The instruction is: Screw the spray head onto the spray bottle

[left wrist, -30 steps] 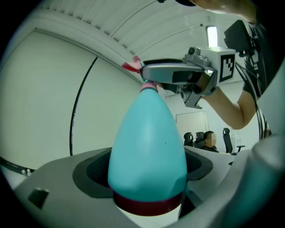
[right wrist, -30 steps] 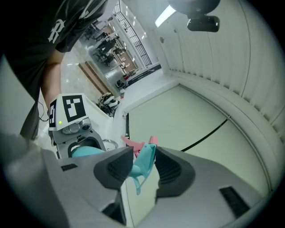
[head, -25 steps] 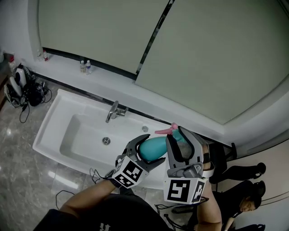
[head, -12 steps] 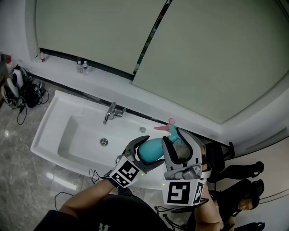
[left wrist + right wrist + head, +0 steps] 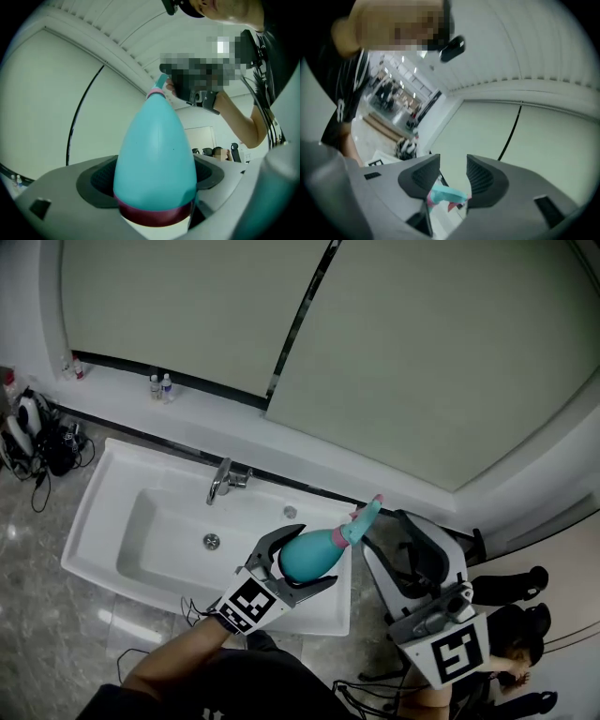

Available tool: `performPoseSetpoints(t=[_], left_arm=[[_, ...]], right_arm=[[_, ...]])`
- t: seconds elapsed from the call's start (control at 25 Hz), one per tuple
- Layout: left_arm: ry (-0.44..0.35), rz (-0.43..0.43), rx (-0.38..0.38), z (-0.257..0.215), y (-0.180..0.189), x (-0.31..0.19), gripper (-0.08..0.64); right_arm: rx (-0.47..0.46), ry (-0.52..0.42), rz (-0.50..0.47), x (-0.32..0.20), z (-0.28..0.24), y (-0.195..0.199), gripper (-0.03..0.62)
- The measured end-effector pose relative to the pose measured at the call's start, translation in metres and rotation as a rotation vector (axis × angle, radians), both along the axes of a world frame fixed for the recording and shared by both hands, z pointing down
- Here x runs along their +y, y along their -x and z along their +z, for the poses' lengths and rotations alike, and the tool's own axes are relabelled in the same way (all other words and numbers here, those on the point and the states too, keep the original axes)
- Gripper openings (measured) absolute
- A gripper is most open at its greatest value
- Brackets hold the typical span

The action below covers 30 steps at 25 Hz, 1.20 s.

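Observation:
My left gripper (image 5: 305,559) is shut on the teal spray bottle (image 5: 307,554), over the front rim of the basin. The bottle is egg-shaped with a dark red band near its base (image 5: 157,213). It leans up to the right. The teal spray head (image 5: 362,518) with pink parts sits on its neck, above a pink ring (image 5: 156,93). My right gripper (image 5: 386,531) stands a little to the right of the head and does not touch it. Its jaws are apart and hold nothing. In the right gripper view the spray head (image 5: 443,195) shows low in the gap, beyond the pads (image 5: 480,176).
A white basin (image 5: 103,521) with a chrome tap (image 5: 225,479) and a drain lies below the bottle. Small bottles (image 5: 159,385) stand on the back ledge. Headphones and cables (image 5: 28,432) lie on the counter at the left. Dark shoes (image 5: 530,582) show at the right.
My right gripper has come off the spray head and drawn away down and to the right. The bottle now leans with its head pointing up to the right.

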<state>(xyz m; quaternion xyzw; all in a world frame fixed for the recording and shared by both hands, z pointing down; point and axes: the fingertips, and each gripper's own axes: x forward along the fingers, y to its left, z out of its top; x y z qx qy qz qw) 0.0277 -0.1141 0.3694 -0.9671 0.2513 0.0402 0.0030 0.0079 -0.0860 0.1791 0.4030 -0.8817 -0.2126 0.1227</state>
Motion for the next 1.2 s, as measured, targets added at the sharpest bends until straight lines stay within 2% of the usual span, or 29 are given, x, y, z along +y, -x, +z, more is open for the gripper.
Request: performPoseSetpoints(t=[0.08, 0.16, 0.24, 0.32, 0.44, 0.56, 0.68, 0.8, 0.88, 0.92, 0.96, 1.2], left_arm=[[-0.004, 0.033, 0.023, -0.006, 0.000, 0.003, 0.439], [-0.004, 0.080, 0.056, -0.013, 0.000, 0.008, 0.439], [-0.001, 0.137, 0.093, -0.022, -0.001, 0.016, 0.439], [0.009, 0.195, 0.124, -0.030, 0.000, 0.025, 0.439], [0.020, 0.281, 0.162, -0.041, 0.001, 0.038, 0.439], [0.030, 0.364, 0.189, -0.050, -0.001, 0.049, 0.439], [0.051, 0.436, 0.201, -0.054, -0.004, 0.061, 0.439], [0.069, 0.477, 0.202, -0.055, -0.008, 0.068, 0.439], [0.079, 0.492, 0.209, -0.053, -0.007, 0.069, 0.439], [0.082, 0.499, 0.214, -0.053, -0.007, 0.070, 0.439], [0.084, 0.505, 0.217, -0.053, -0.006, 0.069, 0.439], [0.105, 0.487, 0.176, -0.048, -0.007, 0.063, 0.439]], right_arm=[[-0.229, 0.032, -0.149, -0.003, -0.030, -0.020, 0.156], [-0.432, 0.151, -0.309, -0.014, -0.035, -0.045, 0.158], [-0.563, 0.284, -0.458, -0.021, -0.023, -0.063, 0.201], [-0.618, 0.378, -0.584, -0.021, -0.007, -0.063, 0.238], [-0.615, 0.471, -0.759, -0.014, 0.011, -0.045, 0.253], [-0.590, 0.524, -0.918, -0.005, 0.019, -0.022, 0.255], [-0.547, 0.532, -1.034, 0.008, 0.017, 0.001, 0.255], [-0.485, 0.523, -1.110, 0.024, 0.014, 0.019, 0.253], [-0.452, 0.517, -1.131, 0.031, 0.015, 0.025, 0.252], [-0.444, 0.512, -1.126, 0.032, 0.016, 0.027, 0.225], [-0.440, 0.507, -1.117, 0.032, 0.017, 0.028, 0.145], [-0.401, 0.487, -1.038, 0.024, 0.022, 0.028, 0.143]])
